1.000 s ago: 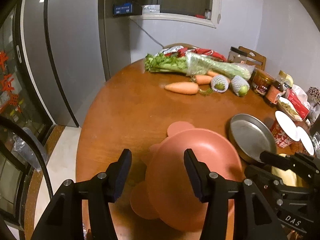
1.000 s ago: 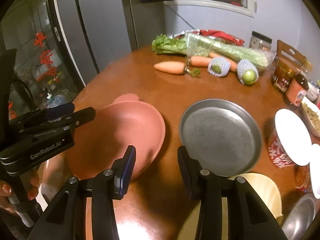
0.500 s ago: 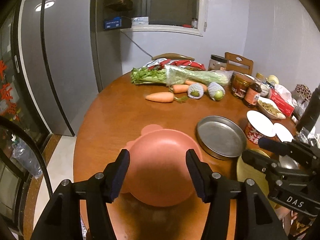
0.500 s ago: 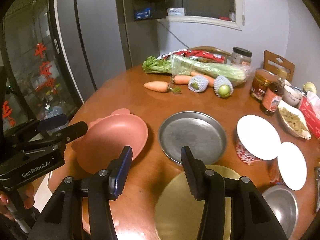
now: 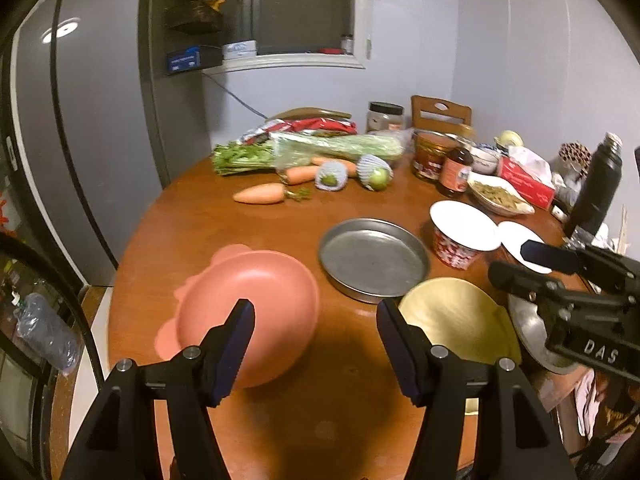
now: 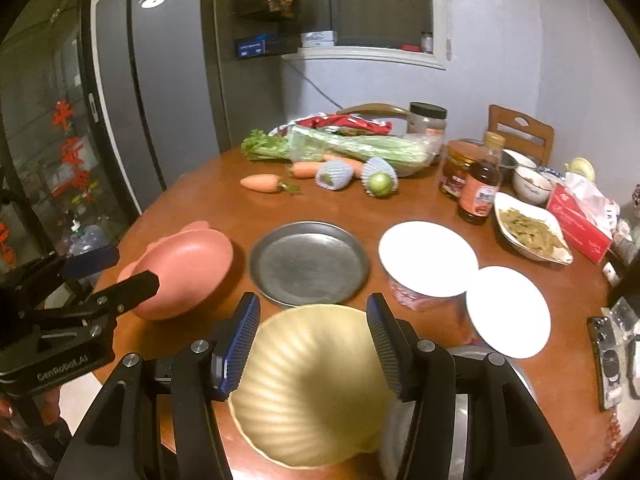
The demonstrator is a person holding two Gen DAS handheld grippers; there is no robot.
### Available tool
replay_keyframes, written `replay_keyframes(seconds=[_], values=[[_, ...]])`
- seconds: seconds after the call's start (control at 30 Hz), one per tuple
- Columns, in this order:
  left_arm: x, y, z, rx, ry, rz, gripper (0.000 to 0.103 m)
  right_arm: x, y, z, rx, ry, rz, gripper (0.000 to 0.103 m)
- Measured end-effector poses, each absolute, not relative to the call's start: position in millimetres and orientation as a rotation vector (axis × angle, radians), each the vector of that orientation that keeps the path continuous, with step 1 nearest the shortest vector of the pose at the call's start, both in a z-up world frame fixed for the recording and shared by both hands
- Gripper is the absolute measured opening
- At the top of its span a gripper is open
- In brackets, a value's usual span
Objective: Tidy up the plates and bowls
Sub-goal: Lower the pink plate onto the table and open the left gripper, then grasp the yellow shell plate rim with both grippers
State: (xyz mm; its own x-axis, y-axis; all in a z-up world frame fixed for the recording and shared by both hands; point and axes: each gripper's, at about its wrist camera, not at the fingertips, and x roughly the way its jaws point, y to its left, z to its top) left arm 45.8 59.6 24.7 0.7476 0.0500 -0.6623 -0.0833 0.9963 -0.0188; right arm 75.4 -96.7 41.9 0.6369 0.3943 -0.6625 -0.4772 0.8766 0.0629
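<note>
Setting: round wooden table [image 5: 160, 232] in a kitchen corner, grey fridge to the left and a window ledge behind — dishes sit near the person's edge, groceries are pushed to the far side, probably to keep the front free for sorting.
Left gripper [image 5: 316, 344]: hangs above the table edge, tilted down; its jaws have just been opening and now stand about half apart with nothing between them.
Right gripper [image 6: 312, 344]: same pose over the near edge; jaws have also just been opening, about half apart, empty — the yellow dish shows between the pads but lies below them, untouched.
Pink bowl [image 5: 248, 312]: rests on the table, free of both grippers; eared rim toward the fridge side, just ahead of the left gripper.
Yellow shell-shaped plate [image 6: 312, 392]: ribbed, lying flat at the near edge directly under the right gripper, close to the rim of a steel bowl [image 5: 528, 332] — whether they touch I cannot tell, since the gripper body hides that side.
Round metal tray [image 6: 308, 264]: empty, just beyond the pink bowl and the yellow plate, between them; a likely place to stack onto, as I judge it.
White lids: an instant noodle cup [image 6: 424, 292] under one white lid, a second white disc [image 6: 508, 312] just beside it.
Farther right: oval dish of green beans [image 6: 532, 232], a sauce bottle [image 6: 480, 188], a red tissue box [image 6: 580, 220].
Far side: carrots [image 5: 260, 194], net-wrapped fruit [image 5: 374, 168] and bagged celery [image 5: 320, 146], well apart from the dishes.
Reading: with both jaws free and every dish down, the next pick looks undecided.
</note>
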Motion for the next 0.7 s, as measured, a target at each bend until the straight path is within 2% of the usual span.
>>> replay_keyframes(seconds=[0.7], values=[[48, 14, -33, -0.086, 0.911, -0.066, 0.063, 108, -128, 1, -0.165, 0.843, 0.525, 0.057]])
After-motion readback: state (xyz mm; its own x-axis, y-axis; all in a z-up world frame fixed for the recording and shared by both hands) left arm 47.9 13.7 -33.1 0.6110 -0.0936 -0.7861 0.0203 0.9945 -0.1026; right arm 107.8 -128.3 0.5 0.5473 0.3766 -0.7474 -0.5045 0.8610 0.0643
